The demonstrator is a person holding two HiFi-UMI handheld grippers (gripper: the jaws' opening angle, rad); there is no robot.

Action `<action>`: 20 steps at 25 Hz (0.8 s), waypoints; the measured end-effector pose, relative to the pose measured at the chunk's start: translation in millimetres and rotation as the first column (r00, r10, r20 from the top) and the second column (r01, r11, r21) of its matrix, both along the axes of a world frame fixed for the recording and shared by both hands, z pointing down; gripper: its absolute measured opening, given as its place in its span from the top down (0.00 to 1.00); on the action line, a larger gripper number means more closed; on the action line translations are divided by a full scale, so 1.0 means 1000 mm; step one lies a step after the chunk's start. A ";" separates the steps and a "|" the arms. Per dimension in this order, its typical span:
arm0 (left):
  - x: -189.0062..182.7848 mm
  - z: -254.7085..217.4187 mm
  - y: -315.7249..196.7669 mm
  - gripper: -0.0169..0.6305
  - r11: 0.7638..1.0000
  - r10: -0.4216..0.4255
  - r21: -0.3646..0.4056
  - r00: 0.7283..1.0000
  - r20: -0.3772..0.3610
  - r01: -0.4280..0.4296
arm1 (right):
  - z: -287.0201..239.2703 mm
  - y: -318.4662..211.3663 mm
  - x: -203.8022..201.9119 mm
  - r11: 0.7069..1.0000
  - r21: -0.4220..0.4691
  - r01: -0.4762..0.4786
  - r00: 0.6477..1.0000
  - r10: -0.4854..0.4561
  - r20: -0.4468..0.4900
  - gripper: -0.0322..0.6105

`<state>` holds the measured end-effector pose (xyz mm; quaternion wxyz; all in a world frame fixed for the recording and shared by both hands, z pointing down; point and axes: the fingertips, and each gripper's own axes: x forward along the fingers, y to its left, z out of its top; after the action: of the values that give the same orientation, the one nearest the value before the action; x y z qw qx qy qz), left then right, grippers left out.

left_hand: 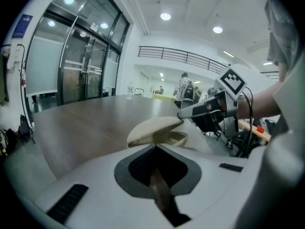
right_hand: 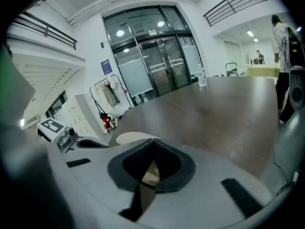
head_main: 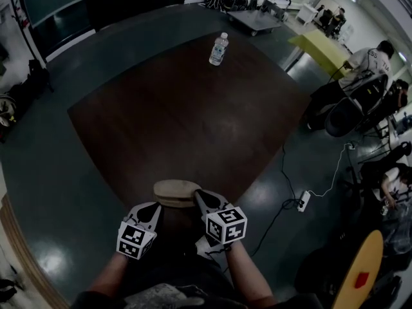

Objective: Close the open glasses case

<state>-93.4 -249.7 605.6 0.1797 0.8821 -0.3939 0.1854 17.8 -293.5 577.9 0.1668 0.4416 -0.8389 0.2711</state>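
Dark wooden table (head_main: 193, 121), near edge: left gripper (head_main: 154, 208) and right gripper (head_main: 201, 197), both with jaws pressed together and empty, flank the glasses case (head_main: 177, 190), its lid apparently ajar under the right tip; closing in hand, next probably a downward press; water bottle (head_main: 219, 49) far behind.

Left gripper (left_hand: 155, 146): white body fills the lower frame, jaws brought together at the tips, nothing gripped between them. Glasses case (left_hand: 153, 129): beige, set on the table just beyond the tips, lid seen partly raised over the base. Right gripper (left_hand: 186, 112): entered from the right, tip laid against the lid's raised edge, marker cube (left_hand: 232, 80) carried above. Table (left_hand: 90, 123): brown wood. Water bottle (left_hand: 129, 90): stood upright at the far edge. Glass doors (left_hand: 81, 70): noted at left.
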 end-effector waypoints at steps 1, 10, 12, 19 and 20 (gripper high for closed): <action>-0.002 -0.005 0.000 0.96 1.000 -0.006 0.015 1.000 -0.002 0.006 | 0.003 0.004 0.000 1.000 -0.008 0.004 1.000 -0.004 0.003 0.97; -0.001 -0.015 -0.018 0.96 0.998 -0.017 0.067 0.999 0.039 0.015 | 0.027 0.029 -0.002 0.997 -0.066 0.034 0.999 -0.036 -0.023 0.97; 0.001 -0.009 -0.016 0.96 0.998 -0.013 0.059 0.998 0.056 0.010 | 0.031 0.030 -0.002 0.997 -0.074 0.030 0.999 -0.031 -0.017 0.97; 0.002 0.006 -0.013 0.96 0.999 -0.014 0.040 0.994 0.109 0.010 | 0.037 0.033 -0.002 0.995 -0.091 0.031 0.999 -0.032 -0.013 0.97; 0.003 0.006 -0.013 0.96 0.999 -0.012 0.048 0.992 0.126 0.006 | 0.037 0.033 -0.001 0.995 -0.092 0.029 0.999 -0.030 -0.012 0.97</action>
<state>-90.9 -262.8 612.0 0.1345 0.8709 -0.4127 0.2306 16.6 -260.4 615.1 0.1965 0.4227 -0.8309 0.3038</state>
